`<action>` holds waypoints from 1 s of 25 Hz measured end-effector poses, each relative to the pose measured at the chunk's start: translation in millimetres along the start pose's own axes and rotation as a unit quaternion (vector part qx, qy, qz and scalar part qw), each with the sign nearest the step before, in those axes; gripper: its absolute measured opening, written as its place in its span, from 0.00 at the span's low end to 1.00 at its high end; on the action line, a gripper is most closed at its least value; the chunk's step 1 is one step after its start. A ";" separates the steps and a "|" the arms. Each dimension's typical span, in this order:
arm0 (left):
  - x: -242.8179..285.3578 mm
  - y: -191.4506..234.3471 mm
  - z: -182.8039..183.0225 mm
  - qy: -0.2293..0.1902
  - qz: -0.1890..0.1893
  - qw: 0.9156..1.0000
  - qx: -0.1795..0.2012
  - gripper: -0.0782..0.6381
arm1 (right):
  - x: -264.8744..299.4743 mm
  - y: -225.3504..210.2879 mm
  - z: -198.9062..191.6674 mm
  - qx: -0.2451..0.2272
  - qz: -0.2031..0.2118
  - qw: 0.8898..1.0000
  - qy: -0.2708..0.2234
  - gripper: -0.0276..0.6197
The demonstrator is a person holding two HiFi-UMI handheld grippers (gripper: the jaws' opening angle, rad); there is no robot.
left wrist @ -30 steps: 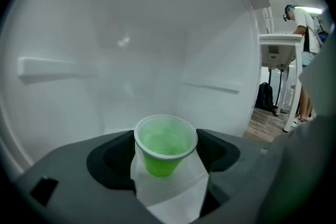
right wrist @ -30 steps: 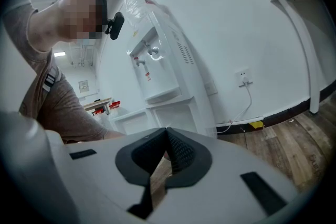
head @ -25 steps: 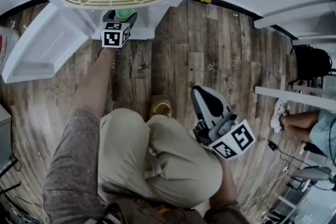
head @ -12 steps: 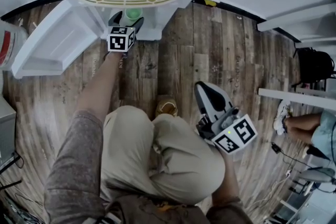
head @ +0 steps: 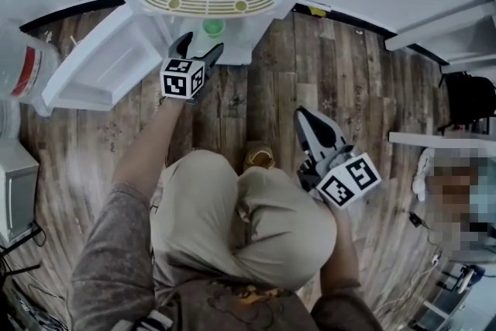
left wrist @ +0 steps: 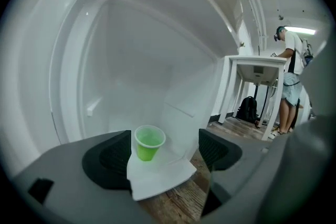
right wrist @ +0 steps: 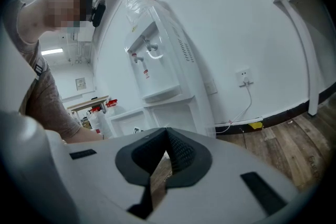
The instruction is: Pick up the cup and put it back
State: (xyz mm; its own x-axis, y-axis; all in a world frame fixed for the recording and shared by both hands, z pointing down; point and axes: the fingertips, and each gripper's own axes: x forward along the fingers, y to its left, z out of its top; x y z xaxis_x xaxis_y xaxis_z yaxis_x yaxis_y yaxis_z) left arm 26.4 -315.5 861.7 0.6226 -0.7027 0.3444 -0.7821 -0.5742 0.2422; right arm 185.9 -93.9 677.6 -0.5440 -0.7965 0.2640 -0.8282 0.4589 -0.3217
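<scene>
Currently the small green plastic cup (left wrist: 148, 143) stands upright on the white ledge (left wrist: 157, 182) at the bottom of the open white cabinet. It is just in front of the tips of the left tongs (left wrist: 165, 136) and touches neither jaw. The jaws of these tongs are spread wide and they hold nothing. In the left gripper view the cup is not in the middle of the gap. It sits much closer to the pad on the left side, while the other pad is well apart from it.

I think this off-centre position is the main danger. If the tongs go straight forward, the nearer jaw may meet the rim first, and such a light cup would probably tip over or slide to the back wall. Closing from this position could also drag the cup sideways before both pads hold it. A strong squeeze is another risk, because a thin plastic wall bends easily and the cup may jump out. Whether there is liquid inside, I cannot tell; if there is, any tilt would spill it on the ledge and on the wooden plank floor (head: 310, 58) below the tongs. The cabinet walls are near both sides of the tongs, so a wide jaw could knock against them.

The right tongs (right wrist: 166, 139) are closed with nothing between the jaws, far behind the cup and near the person's knee.
</scene>
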 end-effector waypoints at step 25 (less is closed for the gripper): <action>-176.4 -66.0 59.5 -0.050 -0.075 0.996 -0.002 0.49 | 22.2 0.6 2.5 -0.014 -0.027 1.000 0.003 0.05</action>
State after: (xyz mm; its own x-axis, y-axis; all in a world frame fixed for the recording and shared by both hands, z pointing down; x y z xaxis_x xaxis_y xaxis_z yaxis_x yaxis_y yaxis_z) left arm -30.2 -178.6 730.9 0.7315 -0.6482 0.2116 -0.6804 -0.6737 0.2885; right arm 173.7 -112.3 680.9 -0.4985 -0.8185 0.2855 -0.8600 0.4257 -0.2814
